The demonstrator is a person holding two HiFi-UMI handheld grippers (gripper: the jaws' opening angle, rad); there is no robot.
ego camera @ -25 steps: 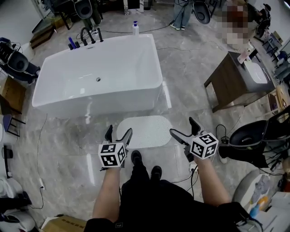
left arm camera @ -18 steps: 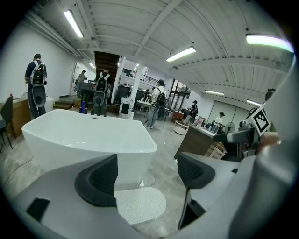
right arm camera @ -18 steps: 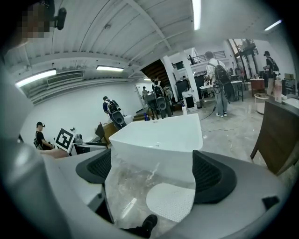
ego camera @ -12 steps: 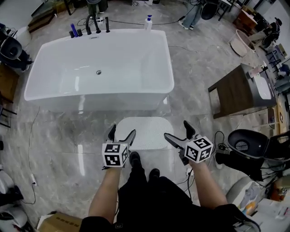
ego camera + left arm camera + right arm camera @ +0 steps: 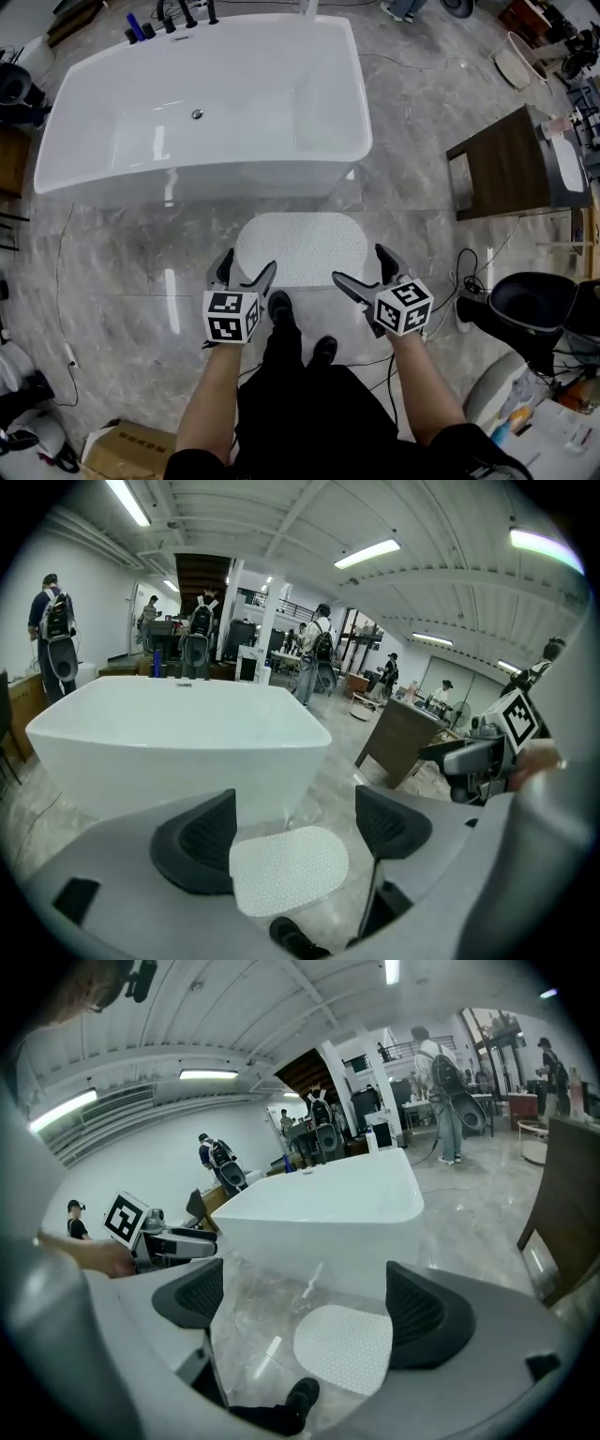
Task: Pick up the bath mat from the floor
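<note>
A white dotted bath mat [image 5: 302, 247] lies flat on the grey marble floor in front of the bathtub; it also shows as the mat [image 5: 288, 867] and the mat [image 5: 345, 1345] between the jaws of each gripper view. My left gripper [image 5: 240, 273] is held above the mat's near left corner, jaws open and empty. My right gripper [image 5: 367, 270] hovers above the mat's near right corner, also open with nothing in it. Both are well above the floor.
A white bathtub [image 5: 202, 103] stands just beyond the mat. A dark wooden vanity [image 5: 511, 164] is at the right, with cables and a black chair [image 5: 544, 314] near it. My shoes [image 5: 281, 328] stand at the mat's near edge. A cardboard box [image 5: 127, 450] lies at the lower left.
The view has moved forward toward the tub and mat. Both grippers have come closer to the mat's near edge, still open.
</note>
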